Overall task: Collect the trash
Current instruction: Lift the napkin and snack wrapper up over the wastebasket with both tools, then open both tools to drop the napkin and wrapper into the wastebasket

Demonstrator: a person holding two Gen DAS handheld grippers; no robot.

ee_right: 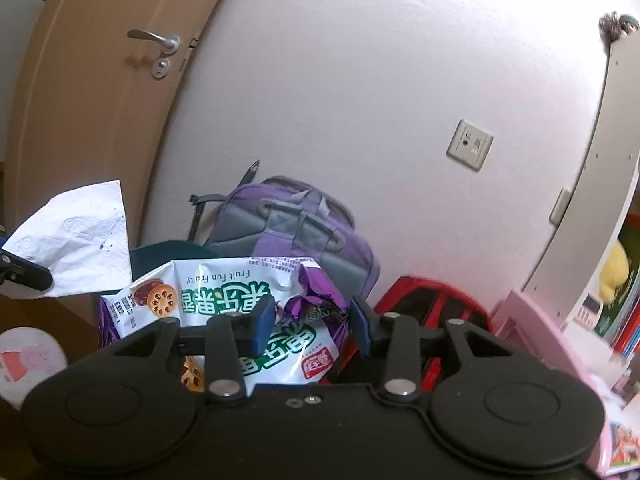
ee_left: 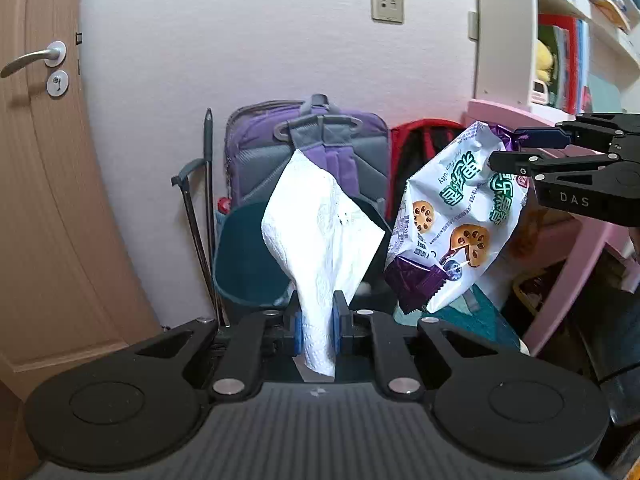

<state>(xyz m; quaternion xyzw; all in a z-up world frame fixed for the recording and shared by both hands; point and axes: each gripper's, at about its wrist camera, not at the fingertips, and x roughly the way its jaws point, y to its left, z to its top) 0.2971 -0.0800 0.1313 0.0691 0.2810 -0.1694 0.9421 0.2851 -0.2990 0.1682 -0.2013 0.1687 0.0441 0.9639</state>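
Tissue [ee_left: 320,236] pinched in left gripper [ee_left: 317,316]

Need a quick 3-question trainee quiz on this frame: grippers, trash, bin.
1. True or false: the left hand-held gripper is shut on a white paper towel.
2. What hangs by the right hand-held gripper? A) snack bag B) bottle C) sock
3. Fill in: the dark teal bin stands in front of the ___ backpack.

Key: 1 true; 2 A; 3 purple. Note: the right jaws stand apart around the bag in the right wrist view, so a firm clamp cannot be confirmed.
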